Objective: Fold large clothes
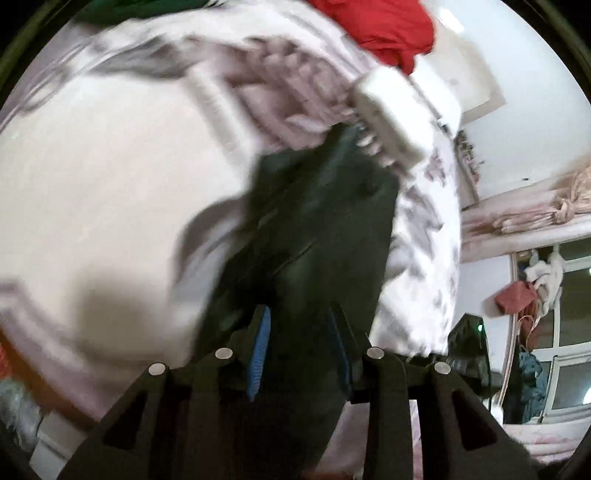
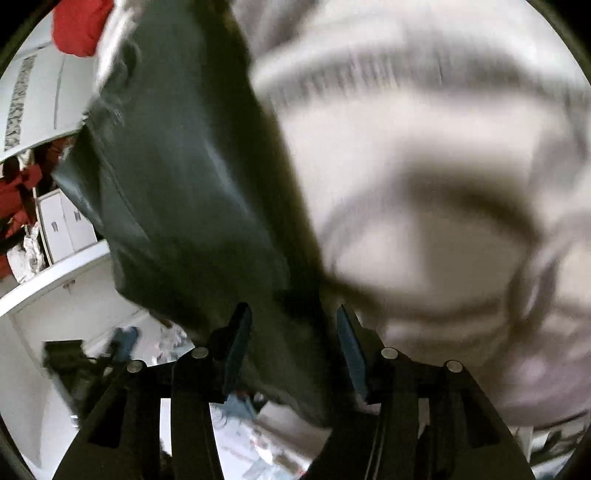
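Observation:
A dark green-black garment (image 1: pixel 314 221) hangs bunched over the pale bed sheet (image 1: pixel 92 184). My left gripper (image 1: pixel 300 332) is shut on its near end, with cloth filling the gap between the blue pads. In the right wrist view the same dark garment (image 2: pixel 184 184) stretches up and to the left from my right gripper (image 2: pixel 293 332). That gripper is shut on a thick fold of it, and a loose edge of the fold hangs below the jaws. Both views are blurred by motion.
A red garment (image 1: pixel 380 26) lies at the far side of the bed, also the red garment (image 2: pixel 77 26). A patterned quilt (image 1: pixel 424 240) is heaped at the right. White cabinets (image 2: pixel 62 221) stand left of the bed, and clothes hang at a window (image 1: pixel 535 291).

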Tool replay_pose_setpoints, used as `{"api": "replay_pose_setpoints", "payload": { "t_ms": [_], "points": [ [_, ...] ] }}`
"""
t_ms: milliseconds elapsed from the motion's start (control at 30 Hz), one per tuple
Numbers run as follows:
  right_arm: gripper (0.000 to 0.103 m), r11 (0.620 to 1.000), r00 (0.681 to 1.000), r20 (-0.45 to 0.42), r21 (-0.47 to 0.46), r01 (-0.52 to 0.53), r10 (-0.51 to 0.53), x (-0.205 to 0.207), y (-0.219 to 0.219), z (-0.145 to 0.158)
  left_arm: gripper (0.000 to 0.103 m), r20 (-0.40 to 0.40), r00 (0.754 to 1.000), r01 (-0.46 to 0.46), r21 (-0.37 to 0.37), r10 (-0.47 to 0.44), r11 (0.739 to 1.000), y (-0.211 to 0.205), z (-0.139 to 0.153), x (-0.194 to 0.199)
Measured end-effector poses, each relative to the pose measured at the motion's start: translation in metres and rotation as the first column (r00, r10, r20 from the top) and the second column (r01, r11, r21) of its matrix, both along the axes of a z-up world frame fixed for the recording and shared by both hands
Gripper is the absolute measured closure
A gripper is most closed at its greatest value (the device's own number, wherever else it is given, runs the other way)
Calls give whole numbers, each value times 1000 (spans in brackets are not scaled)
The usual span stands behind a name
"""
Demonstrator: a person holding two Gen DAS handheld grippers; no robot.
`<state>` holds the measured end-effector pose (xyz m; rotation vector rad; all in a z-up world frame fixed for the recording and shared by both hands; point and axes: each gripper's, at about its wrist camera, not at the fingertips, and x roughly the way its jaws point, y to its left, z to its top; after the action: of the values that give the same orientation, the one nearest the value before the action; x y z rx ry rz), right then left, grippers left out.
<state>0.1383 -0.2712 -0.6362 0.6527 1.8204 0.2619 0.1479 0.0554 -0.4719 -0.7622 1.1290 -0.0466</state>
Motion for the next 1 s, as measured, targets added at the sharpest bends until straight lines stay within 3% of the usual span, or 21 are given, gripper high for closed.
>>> {"api": "replay_pose_setpoints", "payload": {
  "t_ms": [67,133,167,233,367,400,500,667,767,867,900,967,1000],
  "points": [
    [53,1000,999,54,-19,-6,7,18,1,11,76,-38,999,21,43,-19,999,-7,-21,29],
    [59,1000,994,112,-28,-3,6,38,13,22,93,-122,993,19,125,-4,992,0,-59,52],
    [66,999,989,146,-31,-14,18,48,21,29,95,-141,990,13,131,5,991,4,-70,56],
    [67,998,982,183,-29,-49,54,69,44,38,95,-153,988,4,99,11,995,15,-91,62],
    [67,988,965,211,-26,-152,154,99,86,47,95,-142,990,33,77,-22,996,20,-96,63],
    [67,983,961,203,-39,-181,186,107,91,43,95,-139,990,30,63,-21,998,22,-98,62],
    [67,924,932,104,-207,-322,348,131,133,14,95,-144,990,7,11,-6,1000,28,-107,66],
    [67,861,914,-4,-334,-383,405,146,171,-14,95,-154,988,-14,-46,7,999,30,-117,73],
    [67,851,917,-53,-354,-387,395,153,182,-17,96,-158,987,-26,-96,11,995,34,-109,69],
    [66,875,919,-77,-286,-392,386,161,182,4,96,-153,988,-41,-110,24,993,36,-77,52],
    [66,897,922,-52,-219,-384,383,159,173,20,94,-133,991,-41,-97,28,994,35,-63,44],
    [61,934,939,-17,-102,-342,342,145,138,45,76,-101,994,-50,-49,45,998,29,-40,33],
    [57,951,952,-1,-50,-305,306,142,120,59,47,-78,995,-58,-34,55,998,24,-31,27]
  ]
}}
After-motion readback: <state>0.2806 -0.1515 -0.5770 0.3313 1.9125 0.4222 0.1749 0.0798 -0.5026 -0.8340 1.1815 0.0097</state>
